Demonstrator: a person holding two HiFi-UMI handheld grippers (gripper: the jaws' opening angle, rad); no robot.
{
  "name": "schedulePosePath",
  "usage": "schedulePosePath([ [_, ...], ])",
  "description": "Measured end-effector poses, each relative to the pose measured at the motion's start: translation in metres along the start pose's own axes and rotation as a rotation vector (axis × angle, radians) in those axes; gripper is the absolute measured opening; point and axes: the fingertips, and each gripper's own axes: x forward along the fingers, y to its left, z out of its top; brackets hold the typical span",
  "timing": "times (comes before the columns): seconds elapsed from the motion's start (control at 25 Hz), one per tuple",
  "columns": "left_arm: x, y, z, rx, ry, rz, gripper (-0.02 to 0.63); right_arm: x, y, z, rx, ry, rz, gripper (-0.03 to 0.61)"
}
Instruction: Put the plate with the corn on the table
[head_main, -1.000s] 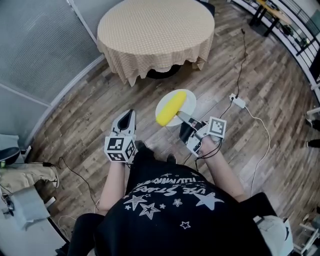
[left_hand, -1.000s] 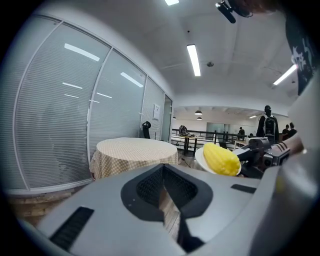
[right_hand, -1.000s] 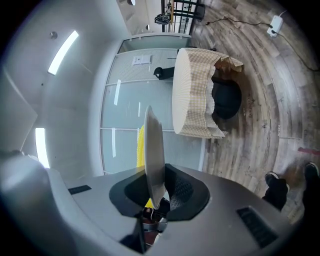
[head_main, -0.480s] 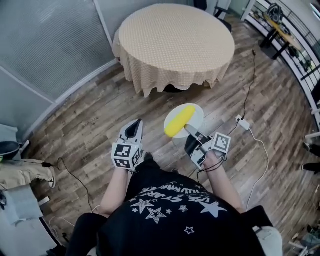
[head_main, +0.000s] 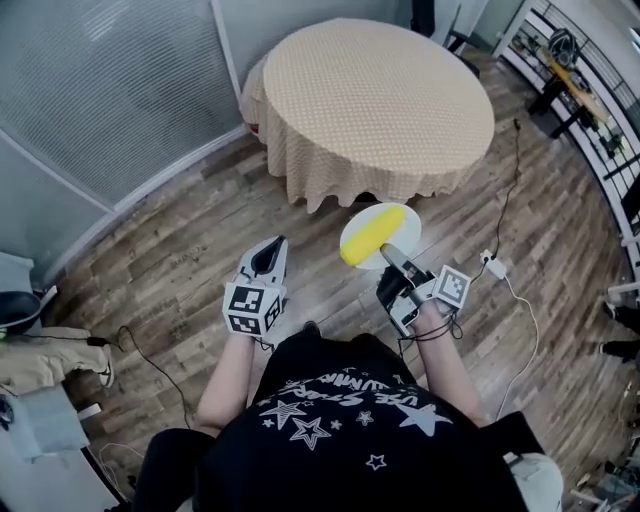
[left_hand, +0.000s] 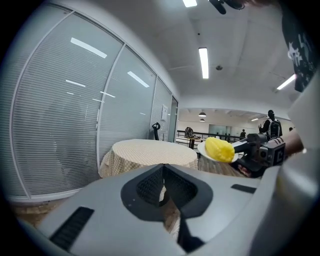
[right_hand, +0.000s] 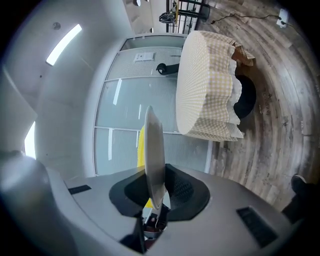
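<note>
Where plank flooring (head_main: 180, 250) spreads, a cloth-draped round table (head_main: 375, 95) stands.

- Left gripper (head_main: 272, 246), forearm extended, points toward 12 o'clock, jaws together and empty.
- Right gripper (head_main: 389, 253) points toward 11 o'clock, jaws clamped on the plate (head_main: 404, 226) rim.

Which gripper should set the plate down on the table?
Right. The right gripper clamps the plate by its rim, corn on it, near the table. The left gripper is shut and empty.

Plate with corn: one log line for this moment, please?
right gripper: shut on plate | corn: on plate | plate: airborne, short of table | left gripper: shut, empty
</note>
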Motion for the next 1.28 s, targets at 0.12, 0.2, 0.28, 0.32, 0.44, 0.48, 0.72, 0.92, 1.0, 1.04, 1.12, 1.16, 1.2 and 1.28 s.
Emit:
schedulePosePath([
  [0.12,0.000,0.013,0.006,0.013,-0.012,-0.004,0.008,0.012,0.002,0.002,-0.009,-0.009,0.010,0.064],
  [0.2,0.001,0.019,0.009,0.016,-0.019,-0.003,0.008,0.018,0.002,0.001,-0.004,-0.009,0.009,0.064],
  [0.28,0.005,0.022,0.013,0.009,-0.032,-0.006,0.008,0.024,0.001,0.002,-0.006,-0.003,0.003,0.064],
  [0.32,0.008,0.022,0.015,0.006,-0.038,-0.010,0.008,0.027,0.000,0.003,-0.008,0.000,0.000,0.064],
  [0.44,0.018,0.028,0.016,0.001,-0.045,-0.024,0.008,0.044,-0.008,0.007,-0.006,0.009,-0.006,0.064],
  [0.48,0.022,0.033,0.017,-0.001,-0.043,-0.024,0.008,0.052,-0.011,0.008,-0.002,0.014,-0.009,0.064],
  [0.72,0.051,0.067,0.025,0.024,-0.025,0.010,0.008,0.099,-0.022,0.030,0.004,0.054,-0.010,0.064],
  [0.92,0.088,0.102,0.032,0.009,-0.004,0.034,0.008,0.146,-0.035,0.064,-0.004,0.054,-0.036,0.064],
  [1.0,0.108,0.113,0.037,0.010,0.007,0.038,0.008,0.166,-0.037,0.080,0.004,0.061,-0.026,0.064],
  [1.04,0.119,0.117,0.041,0.014,0.010,0.038,0.008,0.175,-0.037,0.088,0.009,0.066,-0.020,0.064],
  [1.12,0.140,0.125,0.049,0.021,0.015,0.042,0.008,0.192,-0.040,0.104,0.019,0.080,-0.014,0.064],
  [1.16,0.151,0.129,0.054,0.024,0.016,0.048,0.008,0.201,-0.042,0.112,0.022,0.088,-0.015,0.064],
  [1.2,0.161,0.134,0.060,0.026,0.016,0.056,0.008,0.211,-0.043,0.121,0.025,0.096,-0.014,0.064],
  [1.28,0.180,0.142,0.070,0.031,0.021,0.069,0.008,0.231,-0.043,0.139,0.032,0.107,-0.004,0.064],
])
